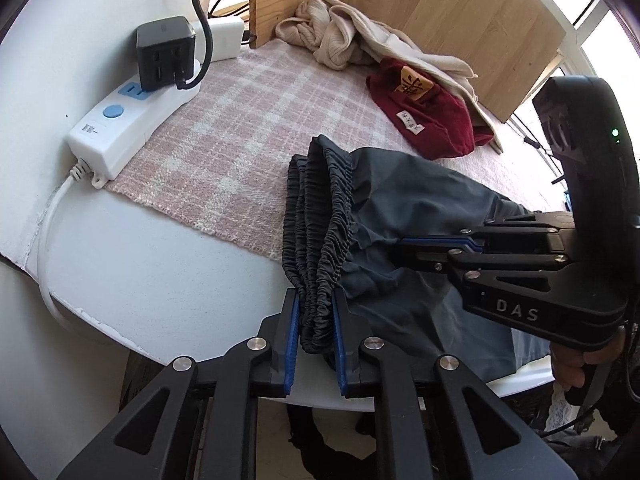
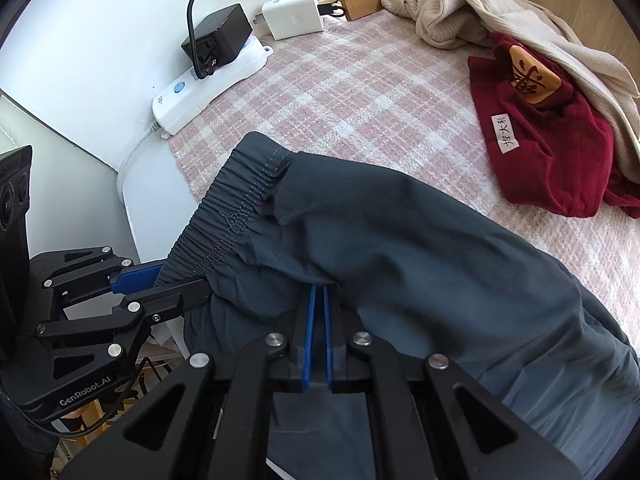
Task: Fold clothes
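Dark grey shorts [image 1: 400, 200] with an elastic waistband [image 1: 316, 240] lie over the near edge of the pink checked cloth [image 1: 224, 128]. My left gripper [image 1: 318, 304] is shut on the bunched waistband. My right gripper [image 2: 319, 292] is shut on a fold of the shorts [image 2: 420, 248] just below the waistband [image 2: 236, 204]. In the left wrist view the right gripper [image 1: 404, 250] comes in from the right. In the right wrist view the left gripper [image 2: 160, 280] shows at the left, on the waistband end.
A white power strip [image 1: 120, 128] with a black adapter [image 1: 164, 52] and cables lies at the left. A dark red garment [image 1: 428, 116] and a beige knit garment [image 1: 352, 36] lie at the back by wooden boards [image 1: 452, 20]. The white table edge [image 1: 160, 280] is near.
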The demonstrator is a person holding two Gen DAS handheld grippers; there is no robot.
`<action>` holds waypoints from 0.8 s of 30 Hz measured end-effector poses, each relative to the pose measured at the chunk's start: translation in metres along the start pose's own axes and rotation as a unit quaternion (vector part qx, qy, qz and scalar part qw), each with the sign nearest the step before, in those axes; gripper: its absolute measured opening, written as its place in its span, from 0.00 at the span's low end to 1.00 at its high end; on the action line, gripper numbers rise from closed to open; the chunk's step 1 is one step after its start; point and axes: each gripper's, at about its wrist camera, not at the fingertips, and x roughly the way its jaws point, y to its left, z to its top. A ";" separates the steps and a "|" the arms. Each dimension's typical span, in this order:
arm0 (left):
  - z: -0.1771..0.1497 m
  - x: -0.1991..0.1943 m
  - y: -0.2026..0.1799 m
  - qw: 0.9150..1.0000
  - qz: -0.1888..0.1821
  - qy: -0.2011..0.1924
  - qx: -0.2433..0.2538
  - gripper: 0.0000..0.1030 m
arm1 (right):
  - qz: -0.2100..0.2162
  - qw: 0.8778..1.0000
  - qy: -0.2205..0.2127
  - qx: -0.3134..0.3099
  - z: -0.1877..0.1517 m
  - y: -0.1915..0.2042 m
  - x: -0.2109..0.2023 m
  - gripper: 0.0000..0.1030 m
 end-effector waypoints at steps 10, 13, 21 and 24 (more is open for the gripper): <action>0.003 -0.041 -0.034 0.998 -0.045 -0.049 0.018 0.13 | 0.050 0.998 -0.027 0.041 -0.003 -0.021 -0.020 0.03; 0.006 -0.050 -0.049 0.996 -0.058 -0.059 0.036 0.13 | 0.075 0.994 -0.048 0.062 -0.012 -0.036 -0.042 0.03; 0.022 -0.071 -0.062 0.990 -0.109 -0.082 0.031 0.13 | 0.061 0.983 -0.075 0.153 -0.081 -0.102 -0.108 0.03; 0.031 -0.080 -0.086 0.986 -0.132 -0.093 0.049 0.13 | 0.036 0.973 -0.087 0.211 -0.117 -0.148 -0.131 0.03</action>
